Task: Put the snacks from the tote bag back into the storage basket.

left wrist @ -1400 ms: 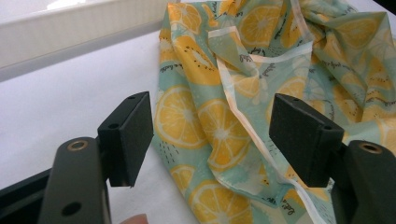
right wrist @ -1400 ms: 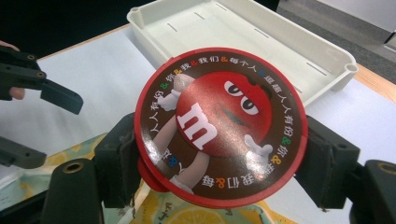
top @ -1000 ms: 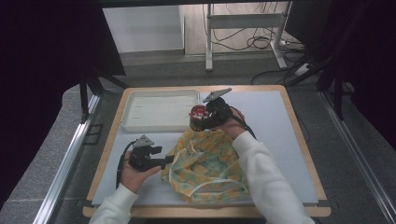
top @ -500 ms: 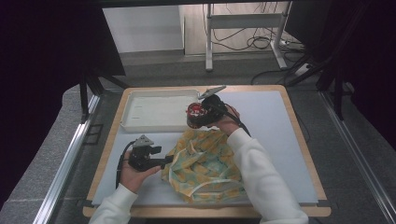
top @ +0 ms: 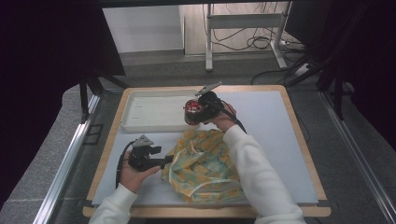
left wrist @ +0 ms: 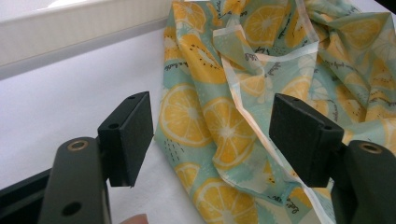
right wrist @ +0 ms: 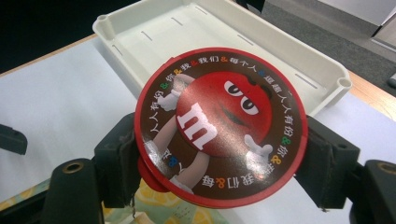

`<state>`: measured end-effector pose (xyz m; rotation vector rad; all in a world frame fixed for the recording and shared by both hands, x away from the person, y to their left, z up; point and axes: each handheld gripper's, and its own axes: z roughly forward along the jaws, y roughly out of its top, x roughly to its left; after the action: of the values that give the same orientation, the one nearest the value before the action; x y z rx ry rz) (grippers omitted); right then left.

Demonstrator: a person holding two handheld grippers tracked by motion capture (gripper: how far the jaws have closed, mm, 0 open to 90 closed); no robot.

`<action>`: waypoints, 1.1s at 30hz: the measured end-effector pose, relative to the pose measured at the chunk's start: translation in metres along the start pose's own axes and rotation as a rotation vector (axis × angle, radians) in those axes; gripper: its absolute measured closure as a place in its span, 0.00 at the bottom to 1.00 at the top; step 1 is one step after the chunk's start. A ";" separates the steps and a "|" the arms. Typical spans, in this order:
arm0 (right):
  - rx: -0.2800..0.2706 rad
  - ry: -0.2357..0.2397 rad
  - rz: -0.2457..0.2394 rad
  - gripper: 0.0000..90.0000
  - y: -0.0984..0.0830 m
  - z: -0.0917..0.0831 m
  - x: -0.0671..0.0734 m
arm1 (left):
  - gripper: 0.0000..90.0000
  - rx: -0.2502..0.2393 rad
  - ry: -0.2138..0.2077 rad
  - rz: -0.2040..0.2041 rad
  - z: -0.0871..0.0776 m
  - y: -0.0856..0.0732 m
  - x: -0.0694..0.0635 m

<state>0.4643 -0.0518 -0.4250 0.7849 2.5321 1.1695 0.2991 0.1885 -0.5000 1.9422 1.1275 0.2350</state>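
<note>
A round red candy tub [right wrist: 219,126] with a cartoon lid sits between the jaws of my right gripper [right wrist: 219,161], whose pads press its sides. In the high view the right gripper [top: 196,114] holds the tub [top: 191,108] in the air beside the near right corner of the white tray [top: 140,122]. A lemon-print cloth bag [top: 205,163] lies crumpled on the white mat. My left gripper [top: 166,161] rests at the bag's left edge. Its jaws stand open, and the cloth [left wrist: 224,116] lies under and beyond my left gripper [left wrist: 212,135].
The shallow white tray [right wrist: 327,79] holds nothing and lies at the back left of the mat. Its front wall [left wrist: 70,32] runs past the left gripper. Bare white mat [top: 275,135] stretches to the right. A wooden rim [top: 303,140] borders the table.
The right gripper has carried the tub a little left and away, toward the tray's corner. The left gripper and the bag have stayed put.
</note>
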 end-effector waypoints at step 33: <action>0.056 -0.032 0.027 0.28 0.013 0.050 -0.007 | 0.34 -0.003 0.000 -0.002 -0.001 -0.001 0.001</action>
<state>0.4963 -0.0168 -0.4475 0.8464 2.5458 1.0902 0.2982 0.1900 -0.4998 1.9379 1.1284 0.2352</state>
